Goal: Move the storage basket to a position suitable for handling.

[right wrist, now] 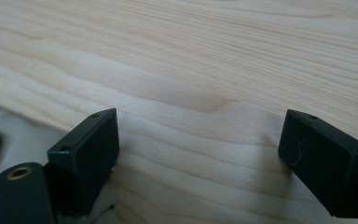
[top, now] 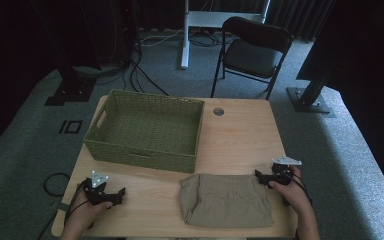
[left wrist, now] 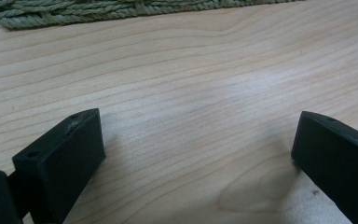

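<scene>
Where the table (top: 240,135) meets folded khaki shorts (top: 225,200) — rumpled, flat — right tongs (top: 263,177) and left tongs (top: 116,196) both spread, empty.

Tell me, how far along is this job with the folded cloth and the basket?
Nothing looks done yet. The folded khaki garment lies on the table in front of the woven basket, which has nothing in it. Nothing is in hand: the left gripper and the right gripper rest either side, jaws open over bare wood. Probably left: gripping the garment and moving it, perhaps into the basket.
</scene>
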`<state>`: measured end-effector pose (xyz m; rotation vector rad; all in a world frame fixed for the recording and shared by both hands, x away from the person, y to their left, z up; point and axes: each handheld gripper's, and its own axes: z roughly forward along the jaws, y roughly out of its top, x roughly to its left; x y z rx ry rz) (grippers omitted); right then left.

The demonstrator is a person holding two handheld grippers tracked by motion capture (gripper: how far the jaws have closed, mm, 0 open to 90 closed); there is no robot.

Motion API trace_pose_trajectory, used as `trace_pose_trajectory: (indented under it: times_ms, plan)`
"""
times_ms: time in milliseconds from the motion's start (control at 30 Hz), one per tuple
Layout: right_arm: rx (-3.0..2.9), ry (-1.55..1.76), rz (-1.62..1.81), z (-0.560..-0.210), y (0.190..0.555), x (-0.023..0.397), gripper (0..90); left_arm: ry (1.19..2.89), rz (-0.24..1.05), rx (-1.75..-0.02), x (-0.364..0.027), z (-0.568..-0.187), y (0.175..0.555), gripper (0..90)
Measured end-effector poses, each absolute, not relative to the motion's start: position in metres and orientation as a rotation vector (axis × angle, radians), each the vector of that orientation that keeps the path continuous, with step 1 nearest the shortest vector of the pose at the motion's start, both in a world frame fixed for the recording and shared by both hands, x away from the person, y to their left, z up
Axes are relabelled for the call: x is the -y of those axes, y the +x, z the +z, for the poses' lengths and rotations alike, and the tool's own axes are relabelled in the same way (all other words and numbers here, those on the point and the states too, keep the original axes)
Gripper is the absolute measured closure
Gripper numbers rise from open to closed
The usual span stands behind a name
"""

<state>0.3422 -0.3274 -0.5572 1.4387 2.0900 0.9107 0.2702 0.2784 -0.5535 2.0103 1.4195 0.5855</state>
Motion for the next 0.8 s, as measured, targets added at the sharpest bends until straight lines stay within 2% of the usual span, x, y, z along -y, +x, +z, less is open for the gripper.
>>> trace_pose_trajectory:
  times_ms: [300,800]
  plan:
    - [-2.099,1.431,0.912,-0.557,0.346,0.328,11.8,1.999,0.546,-1.365,-0.282,-0.553,0.269,6.4]
    - [-2.058,1.486,0.893,-0.547,0.355,0.324,11.9,1.949,0.593,-1.353,-0.316,-0.532,0.279,6.4]
